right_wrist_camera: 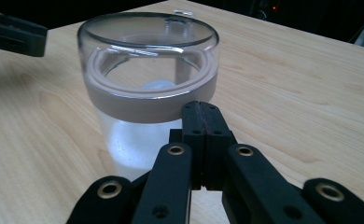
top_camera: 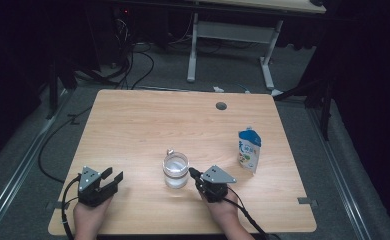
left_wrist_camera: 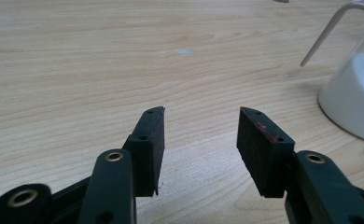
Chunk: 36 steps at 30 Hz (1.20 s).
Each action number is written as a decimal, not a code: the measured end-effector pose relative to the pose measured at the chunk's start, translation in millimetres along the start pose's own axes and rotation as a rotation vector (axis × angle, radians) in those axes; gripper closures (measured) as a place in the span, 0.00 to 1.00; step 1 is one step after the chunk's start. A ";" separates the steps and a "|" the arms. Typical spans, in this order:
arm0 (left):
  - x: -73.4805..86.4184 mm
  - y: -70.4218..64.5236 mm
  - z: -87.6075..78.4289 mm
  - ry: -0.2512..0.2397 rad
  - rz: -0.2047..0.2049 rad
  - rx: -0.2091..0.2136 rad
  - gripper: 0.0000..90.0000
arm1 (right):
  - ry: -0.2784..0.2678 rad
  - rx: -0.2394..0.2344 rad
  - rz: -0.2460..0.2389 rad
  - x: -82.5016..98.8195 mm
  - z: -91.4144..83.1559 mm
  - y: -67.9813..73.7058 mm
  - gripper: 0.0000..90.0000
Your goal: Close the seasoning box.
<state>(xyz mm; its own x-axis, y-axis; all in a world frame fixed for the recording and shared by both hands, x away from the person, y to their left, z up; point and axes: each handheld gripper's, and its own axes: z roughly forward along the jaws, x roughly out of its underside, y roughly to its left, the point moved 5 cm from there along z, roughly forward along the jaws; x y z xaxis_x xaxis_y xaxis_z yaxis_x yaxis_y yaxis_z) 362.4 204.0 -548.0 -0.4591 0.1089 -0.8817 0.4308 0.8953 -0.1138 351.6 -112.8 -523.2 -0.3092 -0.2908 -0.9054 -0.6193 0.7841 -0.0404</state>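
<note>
Left gripper (top_camera: 111,178) of black plastic, topped by a grey three-cornered plate, low over the light wooden table (top_camera: 133,125) near its left front corner, held in a hand (top_camera: 89,216) coming in from the bottom edge. Jaws parted, nothing between the two black rubber-faced pads (left_wrist_camera: 154,140), only bare wood grain below. No contact with anything.

Right gripper (top_camera: 192,171), same black build and grey plate, near the front middle of the table, held in the other hand (top_camera: 225,212). Jaws pressed flat together, pad against pad, nothing clamped between them. Tips pointing at the jar and standing right at its wall, just under the lid band in the right gripper view; touching or just short of it, hard to tell.

Clear round glass jar (top_camera: 175,170) with a clear domed lid on a pinkish sealing band and a thin wire clasp, upright, directly ahead of the right gripper's closed tips. White powder or grains in its lower part. From the left gripper, off to the right and a little ahead, well apart; in the left gripper view at the right edge (left_wrist_camera: 357,93), with the wire clasp slanting up beside it.

White and blue stand-up pouch (top_camera: 249,150) with green print, upright, beyond and to the right of the right gripper, apart from the jar.
</note>
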 end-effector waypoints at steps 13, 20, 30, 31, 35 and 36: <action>-0.1 -1.3 0.0 0.004 0.009 0.001 0.59 | -0.019 -0.050 -0.023 -2.1 -1.0 25.2 1.00; 0.0 -1.4 -0.1 0.005 0.011 0.001 0.59 | -0.019 -0.058 -0.031 -2.6 -0.1 30.4 0.99; 0.0 -0.4 -0.5 0.003 0.012 0.000 0.59 | -0.003 -0.015 -0.012 2.2 -6.0 9.9 0.96; 0.0 -0.5 -0.5 0.003 0.012 0.000 0.59 | -0.003 0.002 -0.007 4.2 -8.3 2.1 0.95; 0.2 -0.6 -0.5 0.006 0.016 -0.003 0.59 | 0.003 0.058 0.026 12.3 -20.1 -24.7 0.90; 0.2 -0.5 -0.5 0.009 0.018 -0.003 0.59 | 0.003 0.074 0.033 14.9 -24.6 -32.9 0.87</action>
<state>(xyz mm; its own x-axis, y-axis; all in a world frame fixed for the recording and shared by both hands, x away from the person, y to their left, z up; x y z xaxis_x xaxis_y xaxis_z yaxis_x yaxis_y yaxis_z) 361.7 203.8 -547.8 -0.4581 0.1288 -0.8795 0.4364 0.8946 -0.0963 349.6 -156.4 -525.0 -0.3311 -0.2655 -0.9055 -0.5534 0.8319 -0.0416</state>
